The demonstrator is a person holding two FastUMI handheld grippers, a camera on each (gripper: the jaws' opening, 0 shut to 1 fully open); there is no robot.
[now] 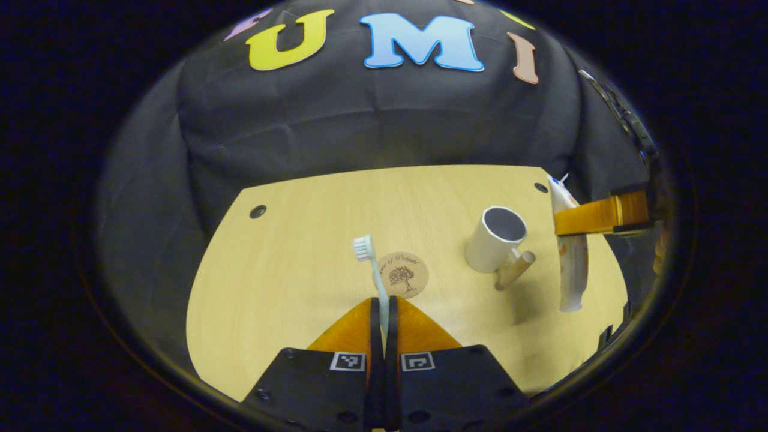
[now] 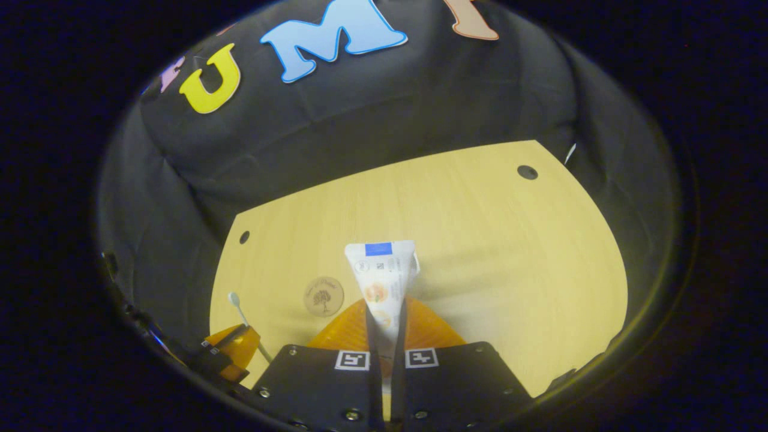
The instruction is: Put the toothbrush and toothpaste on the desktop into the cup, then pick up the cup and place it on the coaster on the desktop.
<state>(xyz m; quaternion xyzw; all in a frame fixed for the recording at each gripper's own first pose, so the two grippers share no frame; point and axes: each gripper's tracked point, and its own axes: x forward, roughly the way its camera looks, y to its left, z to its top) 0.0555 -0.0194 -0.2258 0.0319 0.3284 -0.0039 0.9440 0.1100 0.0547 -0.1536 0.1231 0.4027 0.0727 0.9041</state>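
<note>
Both gripper views look down from above the desktop (image 1: 288, 252) toward the back wall, sharing the coaster (image 1: 403, 275).

Open desktop (image 1: 288, 252) left of the coaster (image 1: 403, 275); the cup (image 1: 495, 239) stands just right of it

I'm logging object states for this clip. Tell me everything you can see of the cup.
The cup is a plain white cylinder, plastic or ceramic by its look, with a darker grey inside that appears empty. A light wooden peg handle juts from its lower side toward the camera. It stands on the desk, its mouth tipped toward the camera, right of the coaster and apart from it. Nothing grips it: the right tongs hold the toothpaste just to its right, apparently clear of it.
</note>
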